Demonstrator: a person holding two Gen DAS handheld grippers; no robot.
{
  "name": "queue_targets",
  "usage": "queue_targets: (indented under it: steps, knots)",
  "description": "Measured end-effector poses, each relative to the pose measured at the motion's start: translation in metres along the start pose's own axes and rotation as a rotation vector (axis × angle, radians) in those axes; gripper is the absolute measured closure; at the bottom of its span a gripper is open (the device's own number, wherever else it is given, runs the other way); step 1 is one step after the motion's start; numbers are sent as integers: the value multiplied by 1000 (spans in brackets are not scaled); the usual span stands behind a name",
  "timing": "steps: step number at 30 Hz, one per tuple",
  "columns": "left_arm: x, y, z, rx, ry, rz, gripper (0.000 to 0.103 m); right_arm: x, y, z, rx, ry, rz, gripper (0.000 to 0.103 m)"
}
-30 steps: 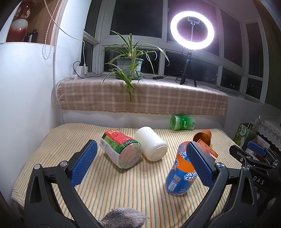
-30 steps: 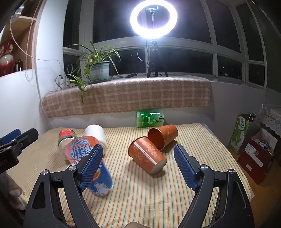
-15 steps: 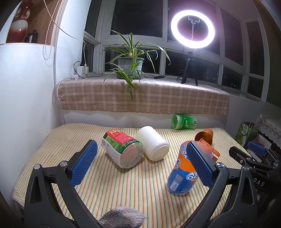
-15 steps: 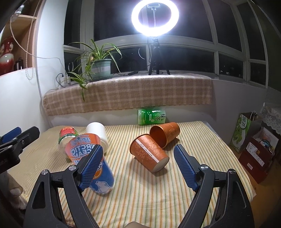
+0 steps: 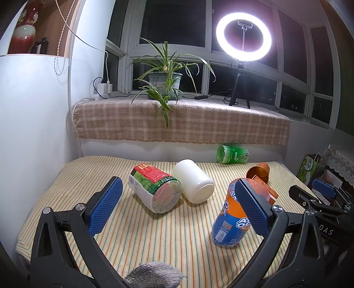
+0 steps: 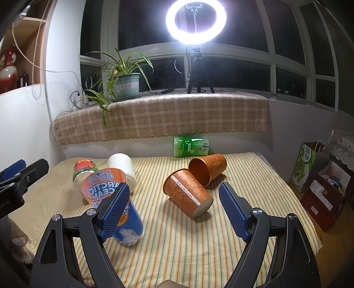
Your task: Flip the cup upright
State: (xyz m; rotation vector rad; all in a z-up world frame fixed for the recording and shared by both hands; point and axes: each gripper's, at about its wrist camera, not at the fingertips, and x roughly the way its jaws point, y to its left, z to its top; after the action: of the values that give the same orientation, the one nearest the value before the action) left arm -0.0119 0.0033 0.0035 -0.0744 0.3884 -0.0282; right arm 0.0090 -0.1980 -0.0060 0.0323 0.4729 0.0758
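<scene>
Several cups lie tipped on a striped cloth table [image 6: 199,243]. In the right wrist view two orange patterned cups lie on their sides, the near one [image 6: 188,195] between my fingers' line of sight and the far one [image 6: 208,168] behind it. A blue-orange cup [image 6: 115,203] lies tilted by my left blue pad [image 6: 115,212]. My right gripper [image 6: 174,212] is open and empty above the near edge. In the left wrist view my left gripper [image 5: 179,208] is open and empty, with a red-green cup [image 5: 154,188], a white cup [image 5: 192,179] and the blue-orange cup [image 5: 230,219] ahead.
A green can [image 6: 191,147] lies at the back by the wall. A checked cloth sill [image 6: 161,117] carries a plant [image 6: 124,77] and a ring light [image 6: 195,20]. Bags and boxes [image 6: 320,177] stand on the floor right of the table. A white wall [image 5: 28,144] bounds the left.
Both views have shifted slightly, with the cups appearing a little lower and nearer. No cup has been touched or moved. Both grippers stay open.
</scene>
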Motion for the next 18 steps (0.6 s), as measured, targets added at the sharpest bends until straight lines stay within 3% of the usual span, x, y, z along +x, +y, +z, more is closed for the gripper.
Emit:
queue_targets:
  steps: [18]
  knots:
    - [-1, 0, 0, 0, 2, 1, 0, 1, 0, -2, 5, 8, 4, 20]
